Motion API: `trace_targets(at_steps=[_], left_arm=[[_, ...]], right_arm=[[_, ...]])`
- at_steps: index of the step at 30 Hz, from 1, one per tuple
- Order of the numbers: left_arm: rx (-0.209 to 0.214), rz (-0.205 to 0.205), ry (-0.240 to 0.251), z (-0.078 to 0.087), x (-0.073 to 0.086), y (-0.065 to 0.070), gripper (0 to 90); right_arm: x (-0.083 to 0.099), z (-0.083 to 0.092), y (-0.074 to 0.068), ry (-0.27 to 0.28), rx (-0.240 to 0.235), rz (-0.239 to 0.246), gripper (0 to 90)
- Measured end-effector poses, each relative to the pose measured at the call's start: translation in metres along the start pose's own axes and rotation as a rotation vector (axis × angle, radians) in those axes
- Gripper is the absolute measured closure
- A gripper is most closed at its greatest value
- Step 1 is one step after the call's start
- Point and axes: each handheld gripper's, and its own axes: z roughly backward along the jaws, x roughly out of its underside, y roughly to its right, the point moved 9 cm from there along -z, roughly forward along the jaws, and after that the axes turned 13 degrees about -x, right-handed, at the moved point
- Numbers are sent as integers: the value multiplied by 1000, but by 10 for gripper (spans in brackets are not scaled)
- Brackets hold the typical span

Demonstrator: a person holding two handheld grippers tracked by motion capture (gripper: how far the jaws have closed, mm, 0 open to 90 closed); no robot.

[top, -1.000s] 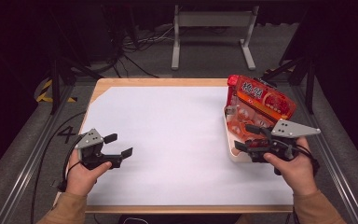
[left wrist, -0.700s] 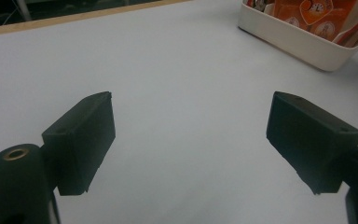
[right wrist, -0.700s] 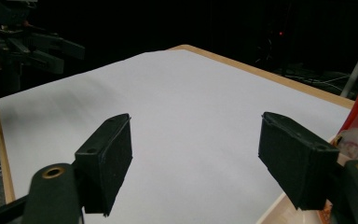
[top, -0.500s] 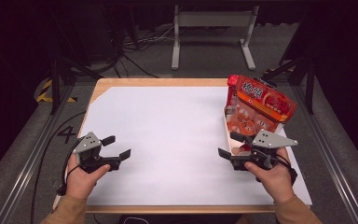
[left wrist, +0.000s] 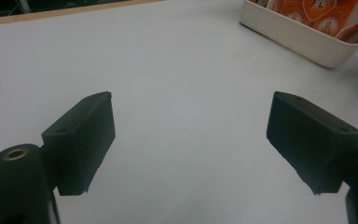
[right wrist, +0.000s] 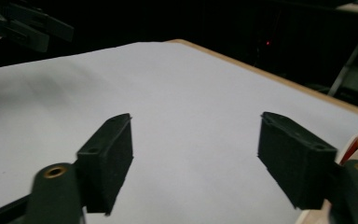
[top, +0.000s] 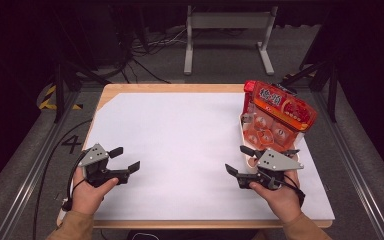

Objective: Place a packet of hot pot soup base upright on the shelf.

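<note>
So from the high view I had a wooden table (top: 172, 88) with a big white sheet (top: 190, 145) covering nearly all of it, just a strip of wood showing along the top edge and at the upper-left corner. The room around it was dark. A grey metal stand (top: 228, 35) sat on the floor at the top centre of the frame, loose cables (top: 135, 55) lay at the upper left, and yellow-black tape (top: 47, 97) marked the floor to the left of the table. There was also a "4" on the floor (top: 71, 144) by the table's left edge.

My left gripper (top: 125, 161) sat at the lower left of the frame, jaws spread wide with nothing between them. The right gripper (top: 240, 161) was at the lower right, also wide open and empty, just beside the white tray (top: 244, 131).

The red snack bag (top: 277, 112) stood in that tray at the right side of the frame, leaning back a bit (round windows on its front, couldn't read the print).

The left gripper view gave me something the overhead didn't: the tray's white side wall (left wrist: 298, 39) close up at the upper right, with orange packets (left wrist: 317, 9) poking above the rim. The right gripper view instead caught the left gripper (right wrist: 25, 28) at its upper left, and the table's far wooden edge (right wrist: 270, 77) running against the black room.
</note>
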Motion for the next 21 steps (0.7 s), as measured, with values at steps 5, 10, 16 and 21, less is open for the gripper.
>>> trace_targets(at_steps=[5,10,16,21], left_arm=[[1,-6,-7,-1,3,0,161],[5,-1,-10,0,4,2,161],[7,-2,-6,2,5,2,161],[2,-3,-2,3,6,1,161]], right_arm=[[6,-5,-8,12,-5,8,237],[16,-16,-20,1,-29,18,227],[20,-25,-25,8,-12,65,223],[21,-34,-37,-8,-30,122,215]])
